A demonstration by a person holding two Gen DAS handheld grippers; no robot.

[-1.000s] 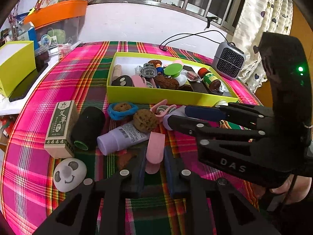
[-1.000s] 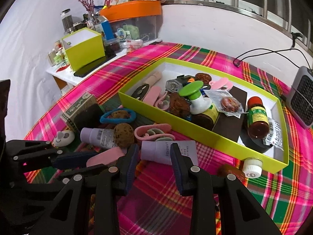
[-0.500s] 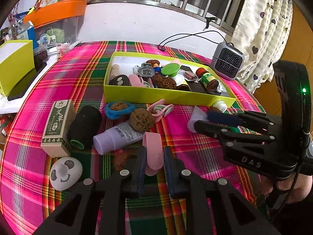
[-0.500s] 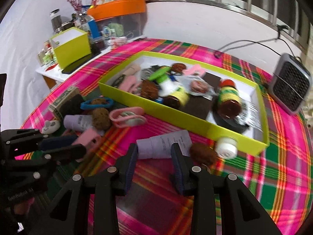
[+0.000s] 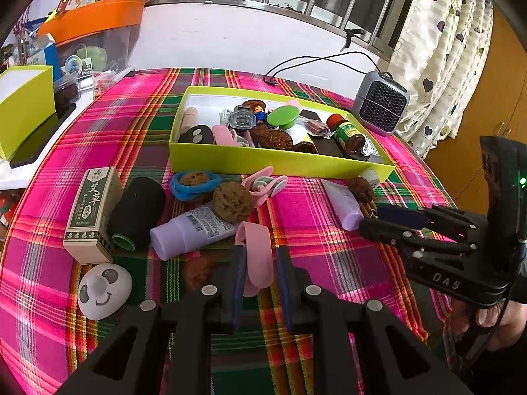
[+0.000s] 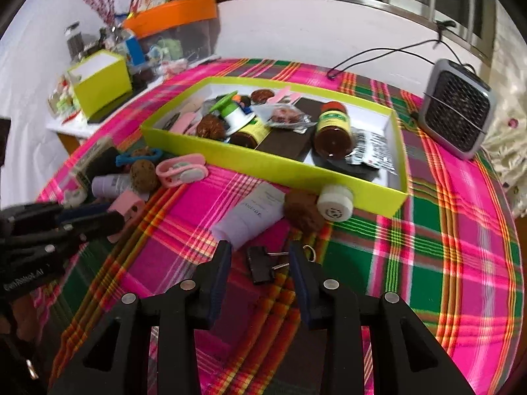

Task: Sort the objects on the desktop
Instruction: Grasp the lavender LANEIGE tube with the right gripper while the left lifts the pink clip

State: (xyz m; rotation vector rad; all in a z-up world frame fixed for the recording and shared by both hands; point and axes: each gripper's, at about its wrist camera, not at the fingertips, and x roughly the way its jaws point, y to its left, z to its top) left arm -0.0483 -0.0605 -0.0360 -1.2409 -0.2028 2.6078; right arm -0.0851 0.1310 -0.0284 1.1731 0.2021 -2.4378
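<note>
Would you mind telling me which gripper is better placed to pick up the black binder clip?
The right. The black binder clip lies on the tablecloth directly between the open fingers of the right gripper, apart from both. The left gripper instead straddles the pink clip across the table.

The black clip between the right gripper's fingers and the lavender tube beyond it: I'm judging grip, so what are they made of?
Black clip: likely painted metal, going by its silver wire handles. Lavender tube: apparently soft matte plastic with a flat crimped end.
</note>
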